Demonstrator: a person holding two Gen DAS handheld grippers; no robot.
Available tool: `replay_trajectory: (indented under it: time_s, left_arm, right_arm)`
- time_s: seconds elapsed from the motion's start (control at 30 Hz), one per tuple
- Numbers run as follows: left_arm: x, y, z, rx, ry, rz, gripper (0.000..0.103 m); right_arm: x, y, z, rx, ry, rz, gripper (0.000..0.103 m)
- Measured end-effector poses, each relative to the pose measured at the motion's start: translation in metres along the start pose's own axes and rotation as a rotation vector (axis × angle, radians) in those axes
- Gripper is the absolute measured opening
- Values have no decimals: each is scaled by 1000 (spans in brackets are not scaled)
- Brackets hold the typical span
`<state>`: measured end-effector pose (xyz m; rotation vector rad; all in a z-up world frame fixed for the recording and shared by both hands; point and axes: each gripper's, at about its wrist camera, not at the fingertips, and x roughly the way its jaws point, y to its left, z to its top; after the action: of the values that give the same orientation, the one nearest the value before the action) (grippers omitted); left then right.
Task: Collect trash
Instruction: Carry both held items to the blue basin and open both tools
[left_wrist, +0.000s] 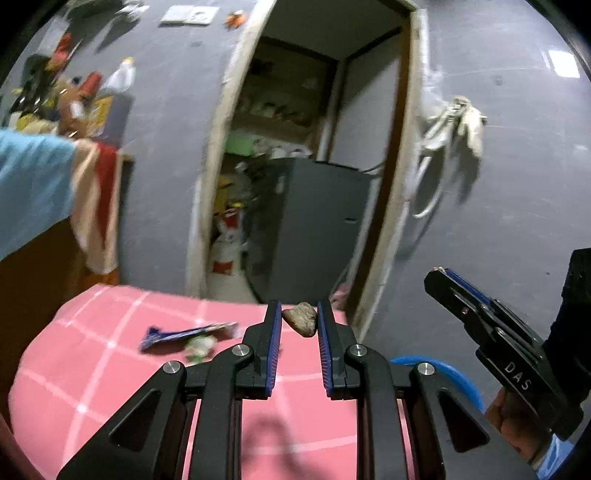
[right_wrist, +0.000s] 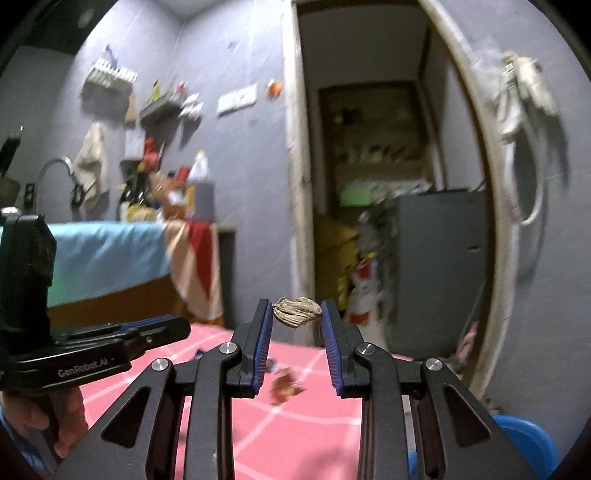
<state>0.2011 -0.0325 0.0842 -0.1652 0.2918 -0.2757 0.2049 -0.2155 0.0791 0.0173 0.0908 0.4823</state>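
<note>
Both tools look loaded, so I take the step in hand to be the carry to the bin. The left gripper (left_wrist: 298, 306) has its fingers drawn in on a brown wad (left_wrist: 300, 320). The wad sits sharp between the blue pads while the room behind smears, so I judge it pinched rather than lying loose. The right gripper (right_wrist: 294, 302) is closed the same way on a crumpled paper wad (right_wrist: 297, 313), which hangs in the air against the grey wall.

To do this well, I'd hold each squeeze steady through the swing. Both scraps are caught only at the very fingertips, and a jolt could shake them out. Each gripper should travel toward the lower right of its own view, where the blue bin (left_wrist: 443, 365) shows its rim. The fingers should spread only once the tips are over the opening, one gripper at a time so the two don't knock together.

More trash remains on the bench (left_wrist: 92, 369), which is covered in a pink checked cloth. In the left wrist view, a blue wrapper (left_wrist: 184, 334) lies left of and just below the left fingertips, with a pale crumpled scrap touching it or just beside it. In the right wrist view, a red wrapper (right_wrist: 286, 384) lies low in the centre, on the cloth below the gap between the fingers. The blue bin (right_wrist: 532, 435) sits in the bottom right corner, past the bench edge.
</note>
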Motion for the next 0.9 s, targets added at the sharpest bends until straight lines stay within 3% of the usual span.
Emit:
replay_trajectory:
  time_s: [0.2, 0.47, 0.9]
  left_arm:
    - [15, -45, 7, 34, -1, -83, 16]
    - [43, -102, 2, 66, 45, -172, 16]
    - [105, -140, -18, 48, 259, -238, 16]
  right_arm:
    - [-36, -31, 4, -5, -58, -139, 25]
    - [-63, -79, -3, 73, -43, -299, 26]
    - [-63, -150, -34, 314, 162, -459, 27]
